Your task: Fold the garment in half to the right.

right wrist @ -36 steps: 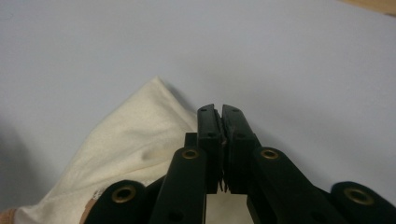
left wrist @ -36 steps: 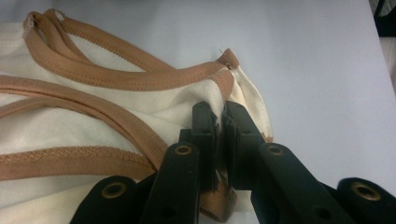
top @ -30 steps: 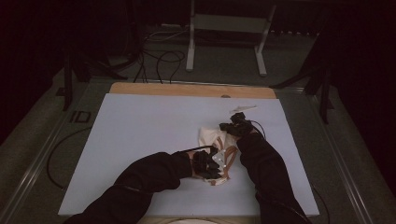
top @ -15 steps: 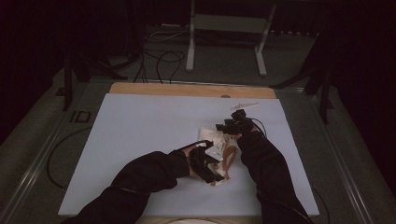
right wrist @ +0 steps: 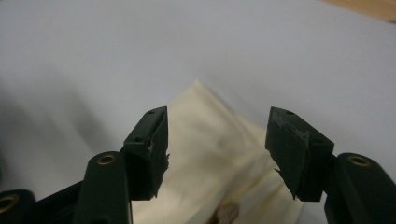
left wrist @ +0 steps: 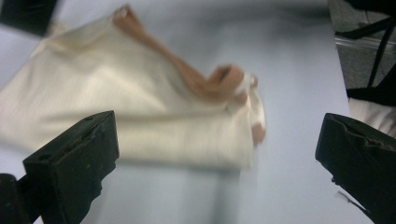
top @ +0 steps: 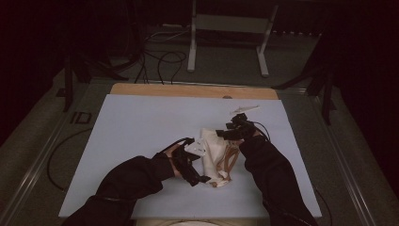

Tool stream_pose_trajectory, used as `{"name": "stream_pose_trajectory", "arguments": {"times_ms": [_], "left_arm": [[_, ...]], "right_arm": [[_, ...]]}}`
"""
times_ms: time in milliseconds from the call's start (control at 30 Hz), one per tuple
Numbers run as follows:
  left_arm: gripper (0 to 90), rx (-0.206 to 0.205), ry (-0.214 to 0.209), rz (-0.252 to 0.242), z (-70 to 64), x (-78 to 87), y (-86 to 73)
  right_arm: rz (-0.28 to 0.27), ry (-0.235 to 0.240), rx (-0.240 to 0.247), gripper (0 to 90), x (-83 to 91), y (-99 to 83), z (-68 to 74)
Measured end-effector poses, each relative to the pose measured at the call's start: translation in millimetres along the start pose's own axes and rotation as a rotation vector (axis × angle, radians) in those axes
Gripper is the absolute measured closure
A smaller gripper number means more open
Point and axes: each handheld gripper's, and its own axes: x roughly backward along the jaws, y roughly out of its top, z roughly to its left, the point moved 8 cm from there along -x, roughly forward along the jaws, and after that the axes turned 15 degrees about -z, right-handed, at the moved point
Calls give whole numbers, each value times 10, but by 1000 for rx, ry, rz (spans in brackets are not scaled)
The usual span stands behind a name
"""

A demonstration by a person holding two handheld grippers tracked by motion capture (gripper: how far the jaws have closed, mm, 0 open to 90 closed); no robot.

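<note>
You have a soft cream cloth bag with brown strap handles point(top: 217, 155) lying folded right of the middle of the pale blue mat point(top: 141, 132), nearer its front edge. It is light and limp, so pinch a hem or corner, not the straps. Your left gripper point(left wrist: 217, 154) gapes wide; your right gripper point(right wrist: 217, 140) stands open over a corner. Bare mat lies to the left.
</note>
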Motion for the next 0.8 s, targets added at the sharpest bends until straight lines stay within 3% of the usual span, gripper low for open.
{"name": "stream_pose_trajectory", "arguments": {"times_ms": [200,267,400,467,567,600,667,800], "left_arm": [[3,13,58,-20,10,283,-159],[3,16,78,-24,14,372,-211],[4,60,94,-54,6,496,-325],[3,83,104,-65,10,537,-393],[4,101,119,-70,22,588,-493],[3,101,119,-70,22,588,-493],[4,128,134,-99,40,640,-550],[4,141,161,-140,54,707,-593]], "right_arm": [[56,2,6,362,133,-181,105],[68,2,-16,355,179,-239,113],[108,10,-67,349,230,-378,89],[122,15,-98,401,237,-444,69],[128,18,-128,613,257,-508,42],[130,6,-112,730,274,-520,24],[121,-23,-67,842,312,-521,-14],[92,-77,-39,871,390,-477,-88]]}}
